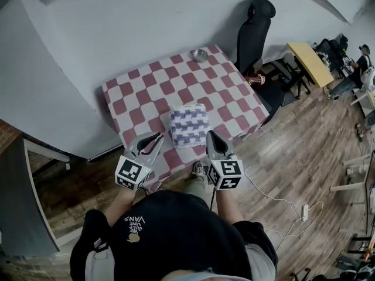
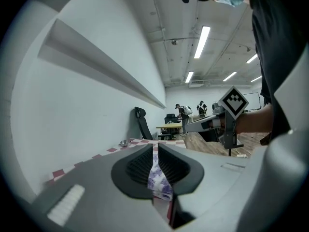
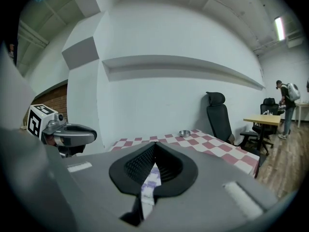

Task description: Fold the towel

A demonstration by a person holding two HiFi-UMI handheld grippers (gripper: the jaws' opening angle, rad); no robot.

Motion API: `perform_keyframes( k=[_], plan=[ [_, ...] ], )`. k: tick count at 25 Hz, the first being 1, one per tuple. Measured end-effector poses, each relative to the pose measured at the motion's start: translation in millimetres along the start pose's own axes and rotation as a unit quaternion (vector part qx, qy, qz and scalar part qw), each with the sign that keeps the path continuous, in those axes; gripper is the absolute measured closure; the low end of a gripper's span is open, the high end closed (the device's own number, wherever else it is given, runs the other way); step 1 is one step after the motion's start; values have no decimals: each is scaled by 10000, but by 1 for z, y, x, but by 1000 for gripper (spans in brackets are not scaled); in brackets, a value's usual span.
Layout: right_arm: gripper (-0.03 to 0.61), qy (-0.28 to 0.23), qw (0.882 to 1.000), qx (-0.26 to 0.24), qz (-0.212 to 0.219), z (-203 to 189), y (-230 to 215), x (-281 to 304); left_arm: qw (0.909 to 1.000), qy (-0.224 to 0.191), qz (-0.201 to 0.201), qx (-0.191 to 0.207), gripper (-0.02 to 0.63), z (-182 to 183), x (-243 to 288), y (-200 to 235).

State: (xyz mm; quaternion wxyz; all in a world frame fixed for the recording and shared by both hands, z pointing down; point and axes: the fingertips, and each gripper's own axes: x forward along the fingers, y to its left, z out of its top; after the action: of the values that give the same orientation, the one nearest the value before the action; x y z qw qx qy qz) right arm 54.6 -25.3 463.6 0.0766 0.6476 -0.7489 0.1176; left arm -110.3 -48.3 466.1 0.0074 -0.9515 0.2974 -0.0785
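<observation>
The towel [image 1: 189, 124], white with a purple check, lies folded into a neat rectangle on the near part of the red-and-white checked table [image 1: 146, 92]. My left gripper [image 1: 153, 137] hangs just off its near left corner and my right gripper [image 1: 210, 134] just off its near right corner, both above the table's front edge. Their jaws stand together with nothing pinched. In the left gripper view a strip of the towel [image 2: 158, 178] shows through the slit below the closed tips [image 2: 155, 146]. The right gripper view shows the same towel [image 3: 148, 182] below its tips [image 3: 154, 145].
A small metal bowl [image 1: 198, 55] sits at the table's far edge by the white wall. A black office chair [image 1: 253, 28] stands at the far right corner. A yellow desk [image 1: 310, 62] and people are farther right, and a cable [image 1: 275, 199] runs over the wooden floor.
</observation>
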Motion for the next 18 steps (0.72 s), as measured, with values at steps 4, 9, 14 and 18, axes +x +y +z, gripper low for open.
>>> perform_keyframes(
  k=[4, 9, 14, 18],
  plan=[
    [574, 80, 9999, -56, -29, -4, 6, -3, 10000, 91, -17, -39, 606, -6, -4, -3],
    [574, 131, 9999, -51, -72, -10, 7, -9, 9998, 177, -80, -73, 611, -12, -5, -10],
    [574, 188, 9998, -44, -84, -16, 9, -10, 9997, 209, -36, -79, 611, -17, -8, -9],
    [574, 238, 9997, -57, -76, -18, 10, -9, 9997, 235, -15, -106, 611, -17, -9, -8]
  ],
)
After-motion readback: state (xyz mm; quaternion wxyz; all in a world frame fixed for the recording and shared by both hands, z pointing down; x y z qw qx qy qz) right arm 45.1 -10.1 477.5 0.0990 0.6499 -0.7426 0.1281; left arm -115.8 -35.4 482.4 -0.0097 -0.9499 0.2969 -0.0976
